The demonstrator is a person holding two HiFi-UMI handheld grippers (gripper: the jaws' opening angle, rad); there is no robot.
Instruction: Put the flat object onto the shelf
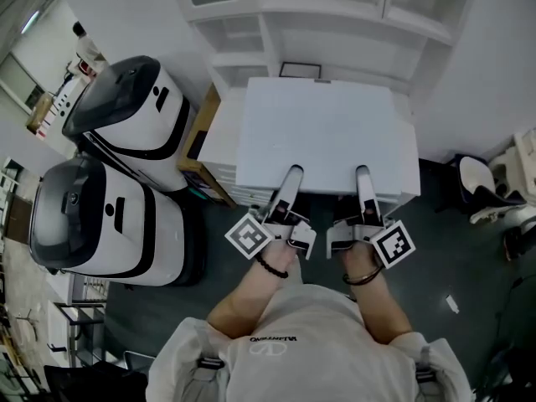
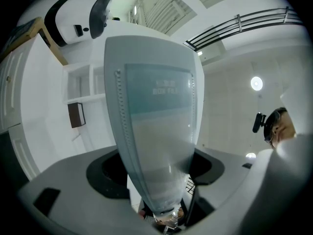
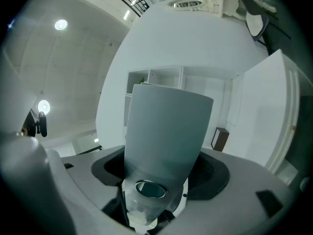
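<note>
Head view looks steeply down — both gripper views share the shelf [image 3: 155, 77].

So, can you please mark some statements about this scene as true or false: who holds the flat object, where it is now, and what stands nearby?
1. The left gripper and the right gripper both grip the flat object at its near edge. True.
2. The flat object lies on a shelf. False: it is held in front of the shelf unit, not on it.
3. Two white and black machines stand at the person's left. True.
4. The right gripper is empty. False: the flat object runs between its jaws.
</note>
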